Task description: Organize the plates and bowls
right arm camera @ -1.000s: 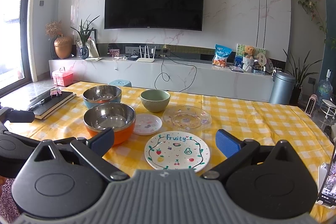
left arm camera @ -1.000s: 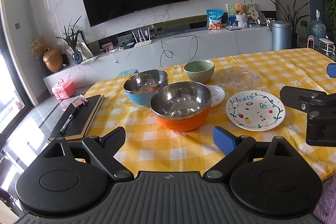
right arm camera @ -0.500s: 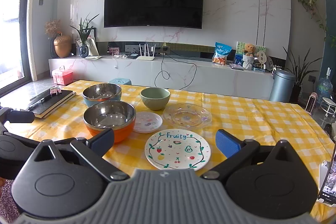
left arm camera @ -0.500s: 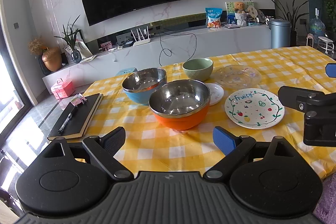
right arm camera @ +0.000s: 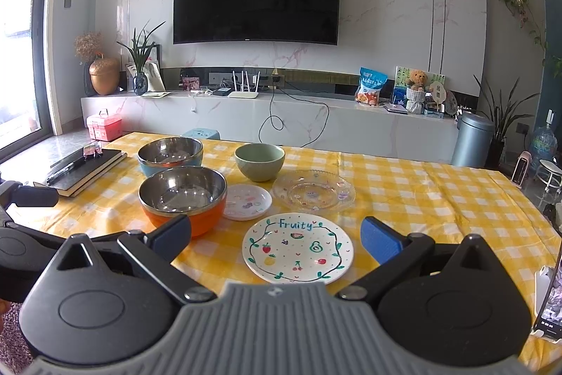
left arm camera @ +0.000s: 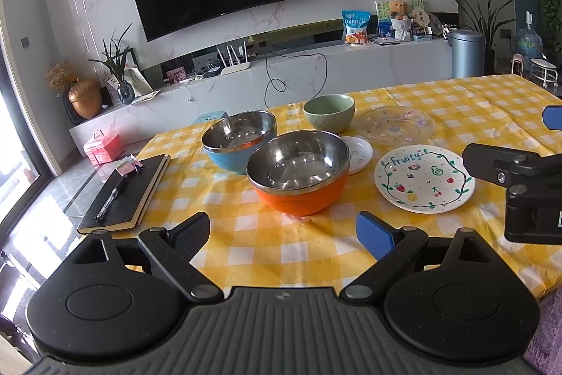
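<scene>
Both the left hand-held gripper (left arm camera: 282, 231) and the right hand-held gripper (right arm camera: 275, 236) are held wide apart and empty above the near edge of the bench (right arm camera: 439, 195), where the orange bowl (right arm camera: 182, 201), blue bowl (right arm camera: 170, 155), green bowl (right arm camera: 260, 161), clear glass plate (right arm camera: 313, 194), small white plate (right arm camera: 247, 202) and "Fruity" plate (right arm camera: 298, 247) are set close together.

The orange steel-lined bowl (left arm camera: 301, 176) hides part of the small white saucer (left arm camera: 359, 153); the saucer's tiny print is unreadable.

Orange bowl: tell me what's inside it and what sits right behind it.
The orange bowl shows only a bare shiny steel lining, nothing inside. Right behind it stands the blue bowl, also empty-looking. Whether the two touch cannot be told; the orange rim covers the blue bowl's base.
</scene>
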{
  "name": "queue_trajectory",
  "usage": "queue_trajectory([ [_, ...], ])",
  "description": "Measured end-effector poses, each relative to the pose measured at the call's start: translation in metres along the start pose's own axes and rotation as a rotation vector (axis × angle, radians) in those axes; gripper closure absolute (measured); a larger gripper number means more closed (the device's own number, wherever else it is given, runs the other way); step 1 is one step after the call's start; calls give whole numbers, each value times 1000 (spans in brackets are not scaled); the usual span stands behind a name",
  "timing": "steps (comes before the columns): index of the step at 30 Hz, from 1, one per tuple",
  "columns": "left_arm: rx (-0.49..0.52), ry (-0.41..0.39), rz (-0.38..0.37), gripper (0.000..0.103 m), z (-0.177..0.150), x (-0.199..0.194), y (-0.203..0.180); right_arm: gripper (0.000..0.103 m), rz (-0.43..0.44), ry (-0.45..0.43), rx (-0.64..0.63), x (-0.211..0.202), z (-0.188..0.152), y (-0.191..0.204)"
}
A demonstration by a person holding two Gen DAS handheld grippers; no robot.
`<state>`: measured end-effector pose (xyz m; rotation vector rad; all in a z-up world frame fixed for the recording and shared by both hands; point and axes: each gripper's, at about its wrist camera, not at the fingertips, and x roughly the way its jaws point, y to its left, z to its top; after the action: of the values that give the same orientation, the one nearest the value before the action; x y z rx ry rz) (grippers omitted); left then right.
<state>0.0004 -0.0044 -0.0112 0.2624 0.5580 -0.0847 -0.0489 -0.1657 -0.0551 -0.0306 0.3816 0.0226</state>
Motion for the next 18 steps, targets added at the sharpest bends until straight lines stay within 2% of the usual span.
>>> queue_trajectory([
  [18, 1, 4, 1, 0, -1, 2, 0, 2, 4, 11, 4, 1, -2, 1],
])
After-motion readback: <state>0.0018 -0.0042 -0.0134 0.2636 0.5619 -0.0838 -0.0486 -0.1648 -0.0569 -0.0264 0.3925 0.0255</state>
